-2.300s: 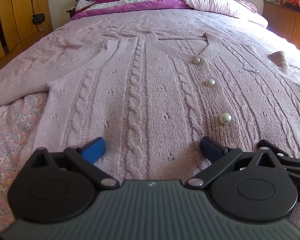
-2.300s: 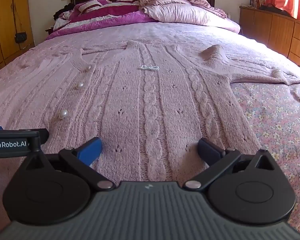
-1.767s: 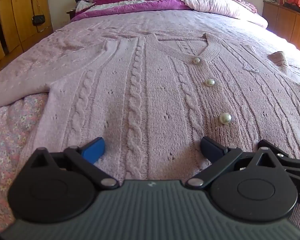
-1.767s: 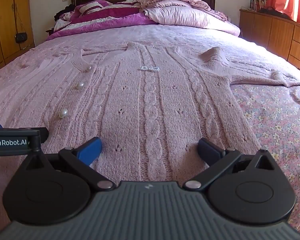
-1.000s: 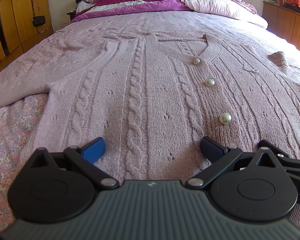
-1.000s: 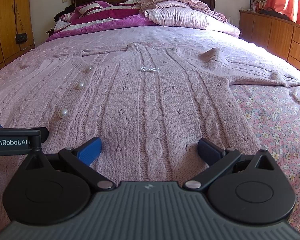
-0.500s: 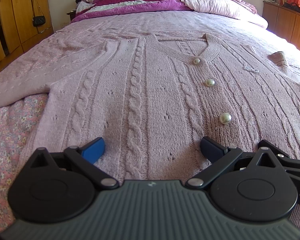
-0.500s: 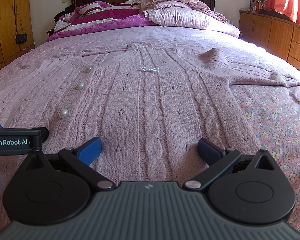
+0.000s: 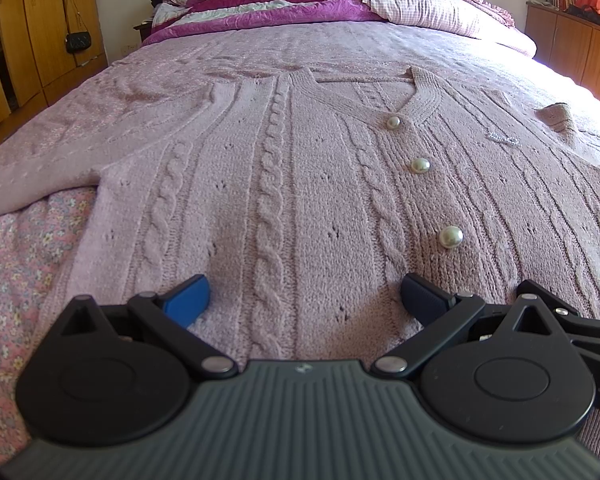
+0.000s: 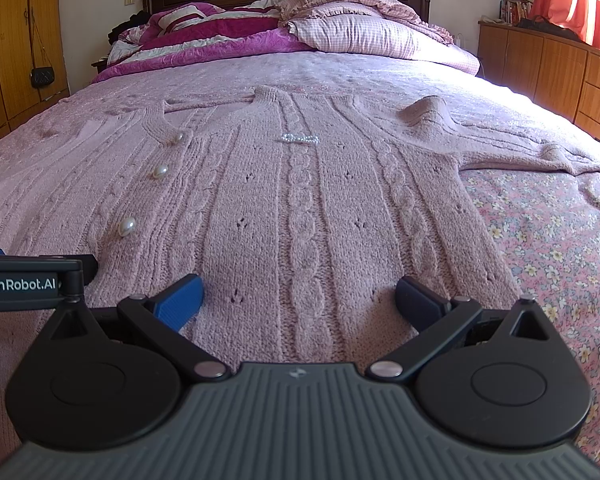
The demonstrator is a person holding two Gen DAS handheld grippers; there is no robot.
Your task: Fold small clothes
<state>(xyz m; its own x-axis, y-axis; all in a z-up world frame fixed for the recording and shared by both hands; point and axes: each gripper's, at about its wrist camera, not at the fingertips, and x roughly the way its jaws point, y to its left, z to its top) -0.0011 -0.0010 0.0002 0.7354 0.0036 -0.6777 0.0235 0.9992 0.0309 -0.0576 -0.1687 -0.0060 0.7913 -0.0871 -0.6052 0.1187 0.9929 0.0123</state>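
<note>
A pink cable-knit cardigan (image 9: 292, 184) was spread flat, front side up, across the bed (image 10: 560, 240), its neckline pointing toward the pillows (image 10: 356, 36) and its hem lying nearest the two grippers. Three pearl buttons (image 9: 420, 165) were fastened down the front, and a small beaded bow (image 10: 300, 139) was seen on the chest. One sleeve (image 9: 40, 168) was stretched out to the left edge of the bed, while the other sleeve (image 10: 540, 156) was laid out to the right over the flowered sheet, with a raised pucker near its shoulder. The left gripper (image 9: 304, 296) was held low over the hem with its fingers (image 9: 188, 294) spread wide and nothing between them; the right gripper (image 10: 298, 294) was placed just beside it, likewise with fingers (image 10: 180, 292) apart and empty. No fold appeared to have been made, so the work was judged to be at its very start, with the garment laid out and the first grasp not yet taken. The next move was judged to call for the fingers to be lowered and closed on cloth, perhaps at the hem or at a sleeve, so that a part could be lifted and carried over the body; the thick, loose knit was expected to sag and drag, so a firm pinch through the layers would be needed.
</note>
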